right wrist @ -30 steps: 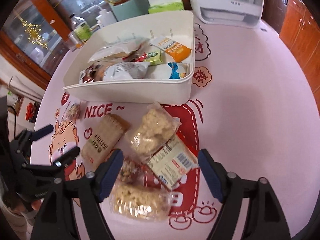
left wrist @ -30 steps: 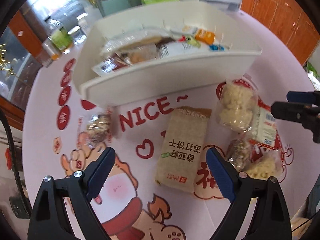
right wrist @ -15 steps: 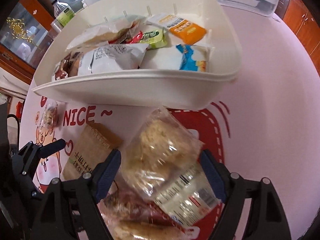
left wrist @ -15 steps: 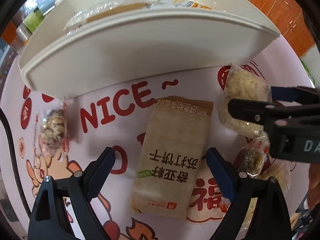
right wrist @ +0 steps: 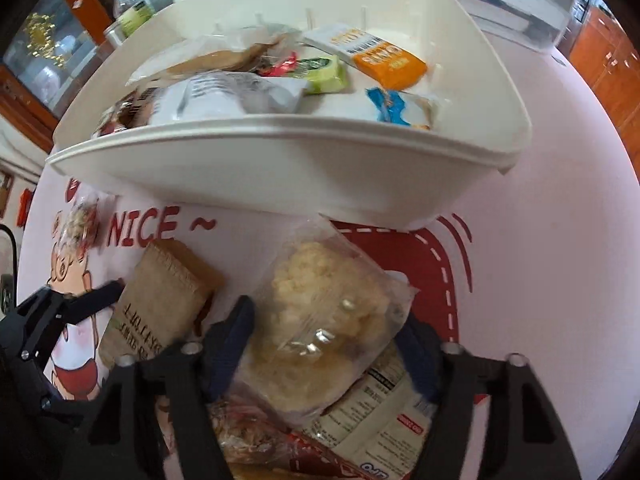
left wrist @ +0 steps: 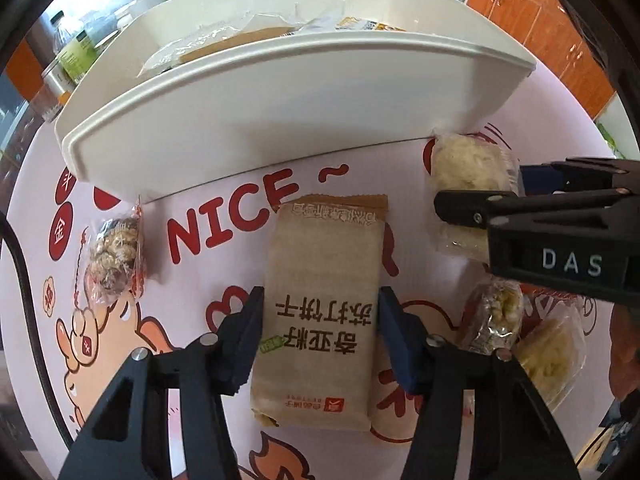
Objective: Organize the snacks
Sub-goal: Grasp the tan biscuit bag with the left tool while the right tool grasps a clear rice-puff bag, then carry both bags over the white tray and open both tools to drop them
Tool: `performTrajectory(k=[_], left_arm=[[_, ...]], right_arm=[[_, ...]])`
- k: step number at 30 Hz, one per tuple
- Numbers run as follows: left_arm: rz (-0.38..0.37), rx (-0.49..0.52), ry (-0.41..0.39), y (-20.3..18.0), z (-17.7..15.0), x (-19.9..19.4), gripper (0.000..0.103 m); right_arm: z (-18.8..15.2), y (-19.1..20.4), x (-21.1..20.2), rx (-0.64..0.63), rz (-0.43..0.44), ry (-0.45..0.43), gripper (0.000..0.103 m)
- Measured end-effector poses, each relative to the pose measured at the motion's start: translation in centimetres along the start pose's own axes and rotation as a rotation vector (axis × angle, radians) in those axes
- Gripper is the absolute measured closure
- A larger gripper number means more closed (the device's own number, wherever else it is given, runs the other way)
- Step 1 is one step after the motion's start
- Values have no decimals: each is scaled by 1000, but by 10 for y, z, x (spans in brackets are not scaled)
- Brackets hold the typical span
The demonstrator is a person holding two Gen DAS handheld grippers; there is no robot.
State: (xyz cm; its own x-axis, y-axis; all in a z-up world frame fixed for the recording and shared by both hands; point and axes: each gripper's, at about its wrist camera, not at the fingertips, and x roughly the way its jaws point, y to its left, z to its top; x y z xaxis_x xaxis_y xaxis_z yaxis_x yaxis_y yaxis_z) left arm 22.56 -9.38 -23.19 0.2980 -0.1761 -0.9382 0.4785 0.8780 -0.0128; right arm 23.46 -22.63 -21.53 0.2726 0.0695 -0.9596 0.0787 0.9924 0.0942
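Left wrist view: the left gripper [left wrist: 320,316] points steeply down at a tan cracker packet [left wrist: 322,312] lying flat on the pink printed tablecloth [left wrist: 192,184], lower centre of the frame. Its jaws are closing with the packet between them; the blue pads [left wrist: 250,332] sit right at the packet's long edges, and whether they press yet I cannot tell. A white bin [left wrist: 280,108] fills the upper half of the frame, wrapped snacks piled inside, its near wall just above the word NICE. A small clear-wrapped nut cluster [left wrist: 114,254] lies alone at left, under the bin's corner. At right, the right gripper [left wrist: 476,196] reaches in from the frame edge over a clear bag of pale puffed rice [left wrist: 464,164]; more wrapped snacks [left wrist: 496,316] lie below it. Right wrist view: the right gripper [right wrist: 328,336] is closing around the puffed rice bag [right wrist: 320,320], lower centre; the left pad touches the bag's side, and the right pad is partly hidden behind the wrapper. The bag rests on a white labelled packet [right wrist: 376,428] and a red-wrapped snack [right wrist: 256,436]. The cracker packet [right wrist: 160,304] lies to the left, with the left gripper [right wrist: 100,300] at its edge. The bin [right wrist: 280,164] spans the upper frame.
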Motion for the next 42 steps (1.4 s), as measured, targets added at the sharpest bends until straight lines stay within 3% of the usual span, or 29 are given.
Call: performTrajectory(k=[3, 10, 16, 32, 42], left_arm=[[2, -26, -8, 3, -8, -3, 50], [-23, -113, -15, 20, -29, -20, 50], [-18, -149, -65, 28, -44, -62, 50], [-1, -139, -298, 30, 17, -173, 50], [30, -112, -430, 24, 69, -238, 50]], right_arm=[[0, 0, -1, 16, 32, -5, 53], [0, 0, -9, 5, 42, -8, 57], [-7, -6, -44, 1, 84, -67, 58], [-14, 1, -140, -78, 162, -243, 58], [20, 11, -219, -120, 151, -416, 57]])
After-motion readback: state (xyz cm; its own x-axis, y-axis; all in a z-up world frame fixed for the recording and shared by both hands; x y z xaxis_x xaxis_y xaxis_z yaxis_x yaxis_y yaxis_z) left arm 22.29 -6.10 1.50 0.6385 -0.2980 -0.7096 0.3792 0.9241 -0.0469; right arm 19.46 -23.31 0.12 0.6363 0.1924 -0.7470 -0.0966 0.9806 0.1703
